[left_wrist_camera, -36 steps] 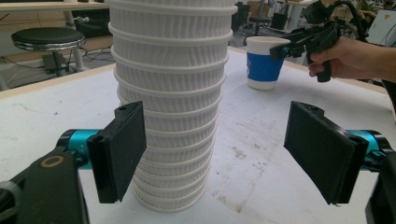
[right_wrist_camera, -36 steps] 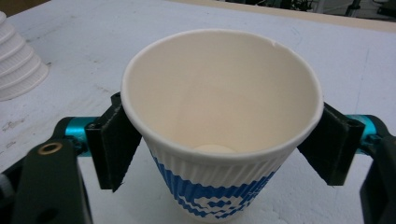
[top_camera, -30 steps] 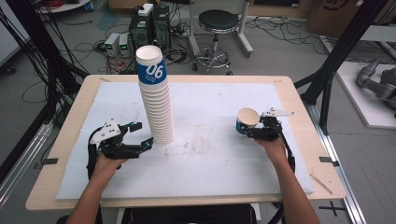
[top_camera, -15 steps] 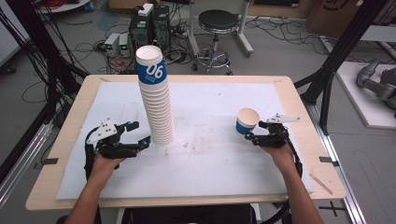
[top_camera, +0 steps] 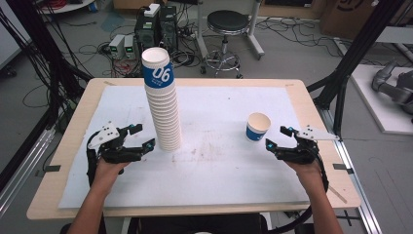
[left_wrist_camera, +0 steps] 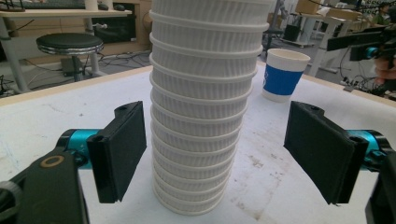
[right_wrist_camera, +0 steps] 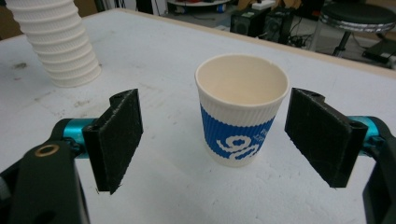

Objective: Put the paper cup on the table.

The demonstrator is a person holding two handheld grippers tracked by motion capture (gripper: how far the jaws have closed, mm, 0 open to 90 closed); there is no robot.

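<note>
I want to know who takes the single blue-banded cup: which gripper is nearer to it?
Right. The right gripper sits just beside the single cup, jaws open toward it, not touching. The left gripper is across the table at the cup stack.

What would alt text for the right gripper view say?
An empty paper cup with a blue band stands upright on the white table cover, just beyond the right tool, whose open jaws don't touch it. The base of a tall cup stack stands farther off.
</note>
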